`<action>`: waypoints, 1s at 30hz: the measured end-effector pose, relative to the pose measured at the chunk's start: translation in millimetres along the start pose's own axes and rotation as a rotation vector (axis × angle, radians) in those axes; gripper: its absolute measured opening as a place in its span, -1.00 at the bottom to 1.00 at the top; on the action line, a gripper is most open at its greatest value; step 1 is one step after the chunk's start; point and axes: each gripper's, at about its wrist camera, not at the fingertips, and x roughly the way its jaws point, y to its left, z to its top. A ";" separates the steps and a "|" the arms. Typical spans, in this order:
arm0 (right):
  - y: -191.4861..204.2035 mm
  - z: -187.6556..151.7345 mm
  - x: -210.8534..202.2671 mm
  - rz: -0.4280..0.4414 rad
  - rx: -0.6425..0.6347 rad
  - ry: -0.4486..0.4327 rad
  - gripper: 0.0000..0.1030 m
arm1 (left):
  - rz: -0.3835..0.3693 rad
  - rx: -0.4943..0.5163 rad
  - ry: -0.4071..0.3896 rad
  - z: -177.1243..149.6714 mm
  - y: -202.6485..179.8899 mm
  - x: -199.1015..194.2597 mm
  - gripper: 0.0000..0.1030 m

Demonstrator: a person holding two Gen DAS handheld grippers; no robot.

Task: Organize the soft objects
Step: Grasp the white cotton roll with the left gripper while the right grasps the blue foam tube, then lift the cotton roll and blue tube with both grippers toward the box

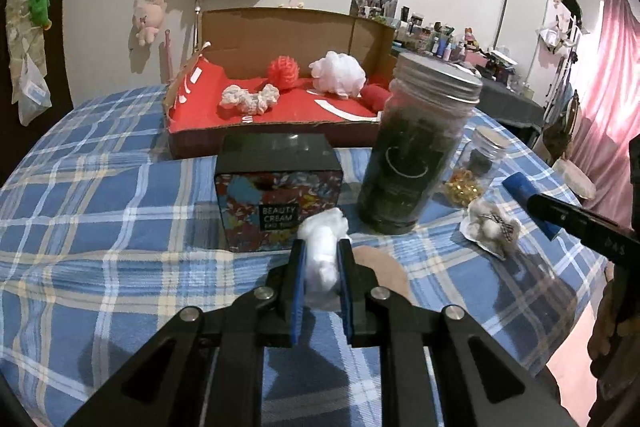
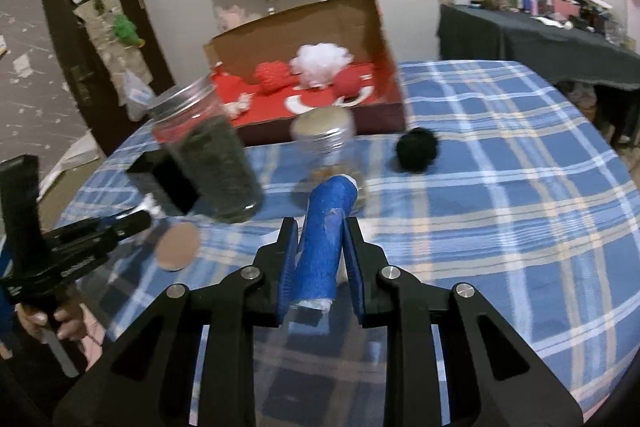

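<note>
- Above the blue plaid-clothed bench (image 1: 100,227), a fluffy white cotton wad (image 1: 322,255) is clamped in the left hand-held gripper (image 1: 322,259), lifted clear, seemingly bound for the box.
- A blue cloth roll (image 2: 324,247) is pinched by the right hand-held gripper (image 2: 320,247).
- The red-lined cardboard box (image 1: 280,135) already holds a knobbly red ball (image 1: 283,72) and a white mesh puff (image 1: 337,71).

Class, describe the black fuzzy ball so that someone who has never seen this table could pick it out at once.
Start at the open cardboard box with a red lining at the far side of the blue plaid tablecloth. Just in front of its right corner, alone on the cloth, sits the black fuzzy ball. It is the only black soft thing; the pom-poms in the box are red or white.
</note>
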 end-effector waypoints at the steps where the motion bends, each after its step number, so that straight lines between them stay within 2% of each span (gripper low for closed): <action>1: 4.2 -0.7 1.1 0.014 -0.005 0.004 -0.57 | -0.003 0.000 0.000 -0.1 -0.7 -0.4 -0.69; 13: 36.2 -5.4 13.2 0.125 -0.049 0.041 -0.57 | -0.067 0.005 0.005 0.8 -12.3 -1.1 -0.69; 17: 43.6 -5.6 14.5 0.130 -0.071 0.039 -0.61 | -0.091 0.013 0.003 1.5 -17.0 -1.6 -0.69; 18: 45.0 -5.8 15.5 0.119 -0.081 0.037 -0.80 | -0.096 0.012 0.004 1.7 -17.5 -1.3 -0.69; 19: 45.4 -6.1 17.7 0.115 -0.086 0.043 -0.81 | -0.098 0.012 0.005 1.7 -17.4 -0.8 -0.69; 26: 40.4 -15.6 17.7 0.147 -0.076 0.077 -0.81 | -0.109 0.002 0.019 -2.6 -12.8 0.9 -0.69; 30: 41.5 -22.3 9.6 0.136 -0.104 0.072 -0.80 | -0.118 0.011 0.018 -8.5 -11.1 -3.2 -0.63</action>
